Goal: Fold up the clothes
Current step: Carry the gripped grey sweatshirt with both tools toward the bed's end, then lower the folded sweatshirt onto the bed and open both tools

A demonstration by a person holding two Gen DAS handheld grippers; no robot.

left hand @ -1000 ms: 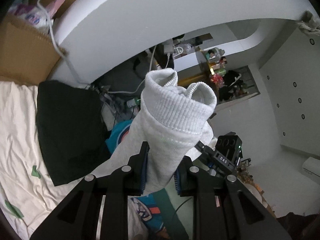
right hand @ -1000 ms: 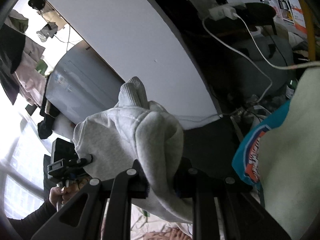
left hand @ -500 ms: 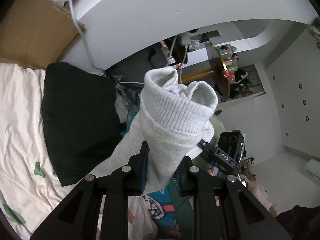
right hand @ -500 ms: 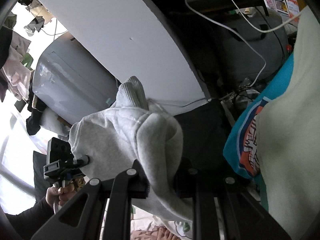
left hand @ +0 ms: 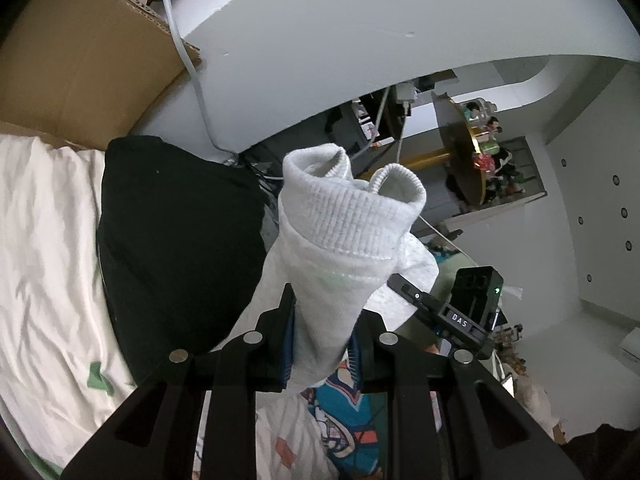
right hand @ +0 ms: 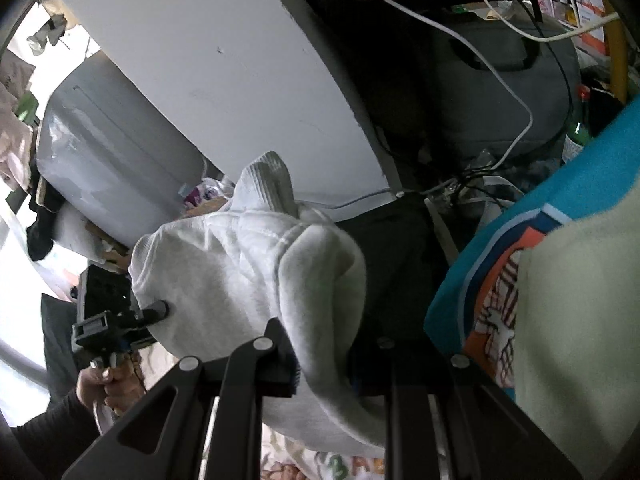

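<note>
A light grey sweatshirt hangs between my two grippers. In the left wrist view my left gripper is shut on its ribbed cuff end, which sticks up past the fingers. In the right wrist view my right gripper is shut on a thick bunched fold of the same grey sweatshirt. The other gripper, held by a hand, bites the cloth's far left edge. My right gripper's body shows behind the cloth in the left wrist view.
A cream bedsheet with a black garment lies at left. A teal printed garment and a pale green cloth lie at right. A white wall panel, cables, a grey bag, a cardboard box stand behind.
Both grippers have sunk toward the bed with the sweatshirt still held. The bedsheet, black garment and teal garment fill more of each view. The grips are unchanged.
</note>
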